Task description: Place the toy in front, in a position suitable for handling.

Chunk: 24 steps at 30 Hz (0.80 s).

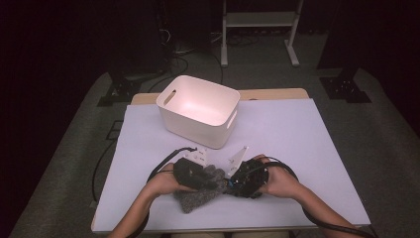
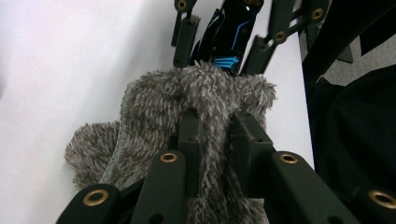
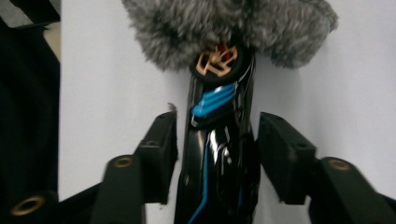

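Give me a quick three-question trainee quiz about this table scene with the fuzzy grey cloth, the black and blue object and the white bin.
1. True or false: the left gripper has its fingers pinched on the fuzzy grey cloth.
2. What lies between the right gripper's fingers: A) the white bin's handle, B) a glossy black and blue object, C) a cable?
3. Where does the white bin stand relative to both hands?

Key
1. True; cloth is squeezed between the two fingers.
2. B; the fingers flank it with gaps either side, so they are not pressing on it. Its tip reaches the cloth.
3. Beyond them, farther up the white tabletop, apart from both grippers.
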Motion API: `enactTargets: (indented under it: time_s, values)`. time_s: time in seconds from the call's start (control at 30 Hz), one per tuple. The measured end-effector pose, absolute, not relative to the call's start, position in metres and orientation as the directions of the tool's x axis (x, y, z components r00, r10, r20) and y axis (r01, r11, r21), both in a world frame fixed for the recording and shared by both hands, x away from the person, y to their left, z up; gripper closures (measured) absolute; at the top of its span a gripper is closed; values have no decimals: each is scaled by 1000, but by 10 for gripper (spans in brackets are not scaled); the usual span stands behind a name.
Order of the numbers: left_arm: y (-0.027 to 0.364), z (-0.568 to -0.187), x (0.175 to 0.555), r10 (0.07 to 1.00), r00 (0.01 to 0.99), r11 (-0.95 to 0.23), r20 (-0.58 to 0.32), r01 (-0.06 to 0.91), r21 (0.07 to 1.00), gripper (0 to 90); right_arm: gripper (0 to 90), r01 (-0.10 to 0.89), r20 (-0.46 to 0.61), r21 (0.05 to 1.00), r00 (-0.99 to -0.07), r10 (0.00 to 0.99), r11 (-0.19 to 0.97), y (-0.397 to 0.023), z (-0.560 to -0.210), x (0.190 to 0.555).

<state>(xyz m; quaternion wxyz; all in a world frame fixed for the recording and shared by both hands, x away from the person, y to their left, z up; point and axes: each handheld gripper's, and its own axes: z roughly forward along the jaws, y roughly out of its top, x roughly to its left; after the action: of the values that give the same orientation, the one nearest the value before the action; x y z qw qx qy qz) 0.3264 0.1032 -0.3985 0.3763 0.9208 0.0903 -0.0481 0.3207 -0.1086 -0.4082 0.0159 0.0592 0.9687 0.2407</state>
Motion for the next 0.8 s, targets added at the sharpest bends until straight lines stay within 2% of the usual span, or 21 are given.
enactTargets:
  time_s: [0.1, 0.27, 0.47, 0.8]
  values:
    - [105, -399, 328, 134, 978, -695, -159, 207, 689, 747, 562, 105, -20, 466, -991, 129, 879, -106, -409, 321]
    - [112, -403, 332, 133, 974, -670, -183, 225, 708, 745, 567, 86, -59, 467, -990, 128, 880, -107, -409, 317]
    - [111, -396, 334, 126, 974, -658, -187, 223, 719, 750, 572, 75, -59, 502, -991, 121, 862, -110, -409, 317]
    - [120, -335, 332, 139, 986, -628, -90, 159, 762, 753, 572, 109, 2, 719, -988, 154, 687, -113, -387, 327]
